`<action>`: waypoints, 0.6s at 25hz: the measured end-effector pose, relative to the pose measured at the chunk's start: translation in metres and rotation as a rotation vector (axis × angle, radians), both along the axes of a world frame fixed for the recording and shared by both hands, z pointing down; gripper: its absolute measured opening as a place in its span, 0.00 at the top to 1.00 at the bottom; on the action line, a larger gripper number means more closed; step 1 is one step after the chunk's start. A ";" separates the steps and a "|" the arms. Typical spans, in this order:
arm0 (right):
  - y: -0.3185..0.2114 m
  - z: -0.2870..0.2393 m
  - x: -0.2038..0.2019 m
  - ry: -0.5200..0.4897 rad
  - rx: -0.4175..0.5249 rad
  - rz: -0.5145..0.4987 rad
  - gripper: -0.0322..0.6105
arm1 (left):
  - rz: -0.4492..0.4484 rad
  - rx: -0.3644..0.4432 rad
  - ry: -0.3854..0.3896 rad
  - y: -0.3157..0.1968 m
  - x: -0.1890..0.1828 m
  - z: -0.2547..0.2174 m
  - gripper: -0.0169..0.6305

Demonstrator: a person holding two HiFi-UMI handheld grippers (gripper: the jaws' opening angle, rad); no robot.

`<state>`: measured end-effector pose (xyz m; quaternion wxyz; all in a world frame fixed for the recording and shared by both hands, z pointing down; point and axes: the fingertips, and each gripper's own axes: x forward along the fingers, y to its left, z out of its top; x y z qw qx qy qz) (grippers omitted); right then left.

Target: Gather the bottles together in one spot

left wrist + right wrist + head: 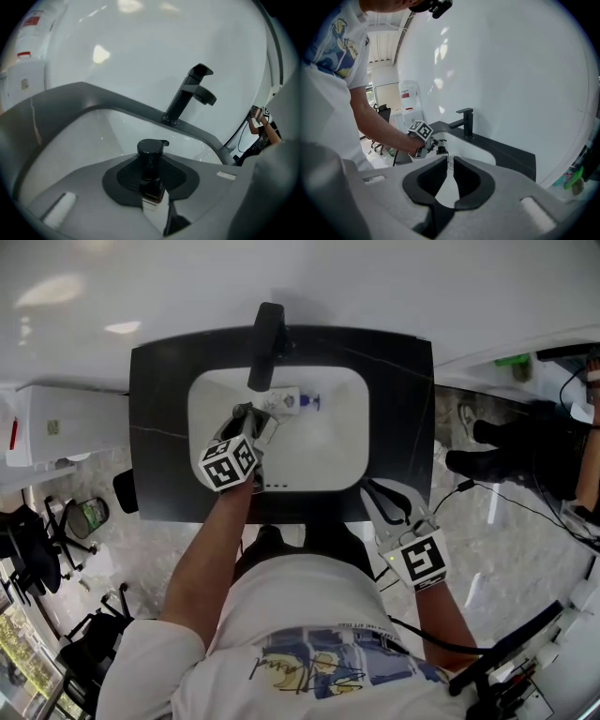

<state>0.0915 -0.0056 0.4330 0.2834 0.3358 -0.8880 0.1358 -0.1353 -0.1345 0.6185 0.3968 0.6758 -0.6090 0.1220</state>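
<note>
One bottle (151, 157) clamped in left claw (150, 182) over the sink (70, 140), faucet (187, 96) behind; right claw (449, 177) narrowly apart, empty

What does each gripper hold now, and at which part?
The left gripper holds a pump bottle at its neck, under the black pump head; the right gripper holds nothing.

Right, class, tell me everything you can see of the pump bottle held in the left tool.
The pump bottle has a glossy black pump head with a short spout, a dark amber-looking neck and a white label below it. It looks like plastic. The left tool is shut on its neck between dark pads, with the pump end sticking out past the tips. It hangs above the white sink basin, touching nothing else. Its lower body is hidden.
</note>
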 end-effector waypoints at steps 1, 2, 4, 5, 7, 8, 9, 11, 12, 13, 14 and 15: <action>0.001 0.000 -0.001 -0.006 0.001 0.005 0.88 | 0.019 0.017 -0.018 -0.001 -0.002 -0.008 0.84; 0.002 -0.001 -0.003 -0.012 0.003 0.009 0.88 | 0.037 0.035 -0.037 -0.002 -0.004 -0.017 0.84; 0.002 -0.003 -0.007 -0.021 0.014 0.011 0.88 | 0.066 0.072 -0.069 -0.008 -0.010 -0.036 0.84; 0.002 -0.004 -0.009 -0.025 0.019 0.011 0.88 | 0.073 0.090 -0.079 -0.012 -0.013 -0.046 0.84; 0.003 -0.005 -0.013 -0.032 0.023 0.014 0.88 | 0.078 0.124 -0.094 -0.019 -0.021 -0.066 0.84; 0.004 -0.006 -0.014 -0.034 0.023 0.015 0.88 | 0.079 0.139 -0.104 -0.023 -0.024 -0.076 0.84; 0.004 -0.007 -0.014 -0.034 0.024 0.017 0.88 | 0.079 0.154 -0.114 -0.028 -0.028 -0.085 0.84; 0.004 -0.007 -0.012 -0.035 0.025 0.027 0.88 | 0.077 0.179 -0.134 -0.040 -0.034 -0.100 0.84; 0.004 -0.008 -0.012 -0.034 0.027 0.031 0.88 | 0.074 0.189 -0.144 -0.047 -0.038 -0.106 0.84; 0.003 -0.009 -0.012 -0.031 0.030 0.033 0.88 | 0.070 0.200 -0.154 -0.054 -0.041 -0.111 0.84; 0.002 -0.010 -0.012 -0.030 0.034 0.036 0.88 | 0.064 0.210 -0.163 -0.062 -0.044 -0.116 0.84; 0.001 -0.010 -0.010 -0.031 0.036 0.040 0.88 | 0.057 0.220 -0.171 -0.070 -0.048 -0.121 0.84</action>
